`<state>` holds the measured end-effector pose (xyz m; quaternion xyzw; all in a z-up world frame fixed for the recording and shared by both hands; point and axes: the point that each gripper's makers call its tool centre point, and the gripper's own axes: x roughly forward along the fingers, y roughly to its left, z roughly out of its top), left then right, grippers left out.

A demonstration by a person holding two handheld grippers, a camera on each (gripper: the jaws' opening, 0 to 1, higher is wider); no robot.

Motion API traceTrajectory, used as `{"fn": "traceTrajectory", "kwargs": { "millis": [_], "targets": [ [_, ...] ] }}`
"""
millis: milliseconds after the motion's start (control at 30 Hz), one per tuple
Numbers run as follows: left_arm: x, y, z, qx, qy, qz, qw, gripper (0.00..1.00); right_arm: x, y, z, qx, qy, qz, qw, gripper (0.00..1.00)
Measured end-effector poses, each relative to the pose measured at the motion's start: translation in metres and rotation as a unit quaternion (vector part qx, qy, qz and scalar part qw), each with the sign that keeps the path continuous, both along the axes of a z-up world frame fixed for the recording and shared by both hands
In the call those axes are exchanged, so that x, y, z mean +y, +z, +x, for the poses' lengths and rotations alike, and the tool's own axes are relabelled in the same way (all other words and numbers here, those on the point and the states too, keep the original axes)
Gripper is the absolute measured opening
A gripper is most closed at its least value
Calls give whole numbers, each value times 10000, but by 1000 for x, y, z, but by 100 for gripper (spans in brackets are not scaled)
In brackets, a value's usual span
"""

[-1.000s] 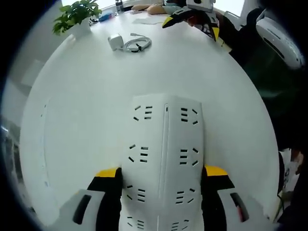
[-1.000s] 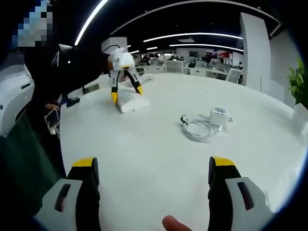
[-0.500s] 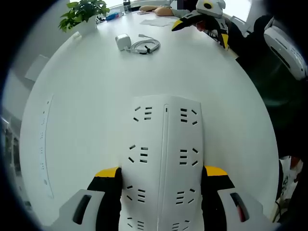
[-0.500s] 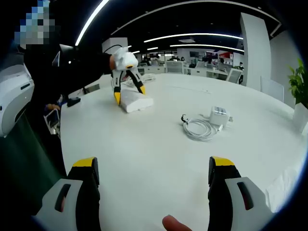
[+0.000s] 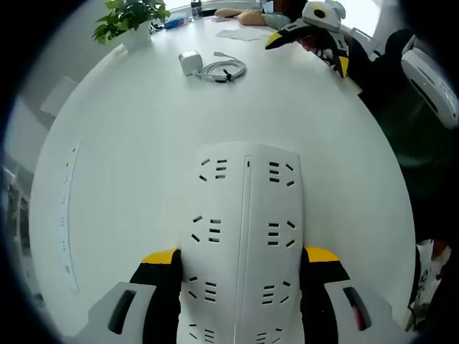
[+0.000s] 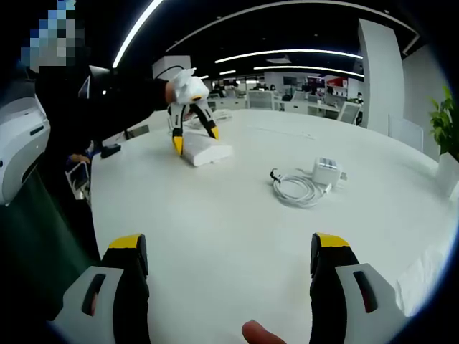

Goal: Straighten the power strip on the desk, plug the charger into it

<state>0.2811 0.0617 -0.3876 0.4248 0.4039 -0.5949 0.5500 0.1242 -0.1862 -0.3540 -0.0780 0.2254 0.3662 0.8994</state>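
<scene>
left gripper [image 5: 240, 261] gripping the white power strip [image 5: 244, 215] on the worktop [image 5: 129, 179] | right gripper [image 6: 228, 269] hovering wide open | charger [image 6: 326, 172] lying beside coiled cable [image 6: 295, 190]

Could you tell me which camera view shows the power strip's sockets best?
The left gripper view: the power strip lies close between the left claw, its socket holes facing the camera. The right gripper view shows it far off, as a small white block under that claw.

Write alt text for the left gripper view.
The left gripper clamps a white multi-socket power strip lying on a round white table. Beyond lie a white charger with coiled cable and a potted green plant; the right gripper hovers nearby.
</scene>
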Motion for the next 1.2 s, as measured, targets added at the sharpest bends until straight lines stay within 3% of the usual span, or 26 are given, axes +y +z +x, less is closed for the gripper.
{"fn": "traceTrajectory", "kwargs": {
  "millis": [1200],
  "targets": [
    [-16, 0, 6, 12, 426, -19, 9991, 67, -11, -2, -6, 6, -79, 37, 10000, 93]
  ]
}}
